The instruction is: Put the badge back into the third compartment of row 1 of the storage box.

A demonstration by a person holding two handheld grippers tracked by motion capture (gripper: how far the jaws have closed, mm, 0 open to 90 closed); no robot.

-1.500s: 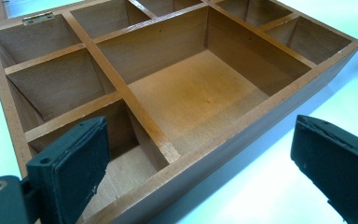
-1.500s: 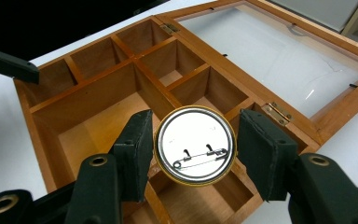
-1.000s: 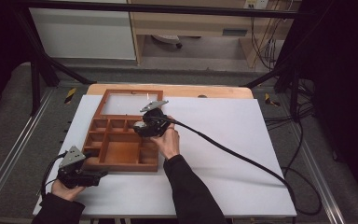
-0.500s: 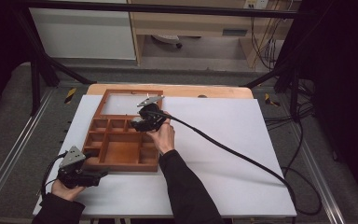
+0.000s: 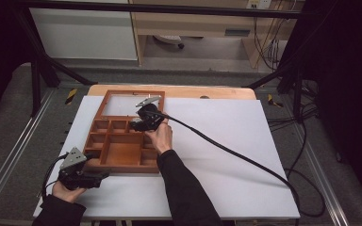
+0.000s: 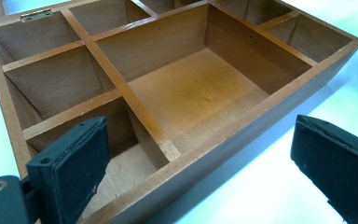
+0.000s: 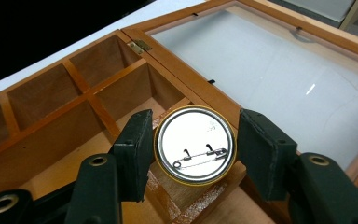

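A wooden box [image 5: 93, 141] with several compartments lies open on the white table, its glass-paned lid [image 5: 122, 104] folded flat behind it. My right gripper [image 5: 141, 123] hovers over the box's back row near the hinge. In the right gripper view it [image 7: 193, 151] is shut on a round pin badge [image 7: 196, 140], whose silver back with its safety pin faces up. At the box's near left corner my left gripper [image 5: 86, 177] rests open on the table. In the left gripper view, the box's front wall [image 6: 242, 126] runs between its spread jaws [image 6: 200, 172].
The white sheet [image 5: 226, 141] covers the wooden tabletop, with bare room to the right of the box. A black cable [image 5: 226, 150] trails from the right gripper across the sheet to the right edge. Metal rails [image 5: 9, 155] flank the table.
The right gripper has carried the badge away from me, from the middle compartments to the back row by the hinge. The left gripper has stayed put.
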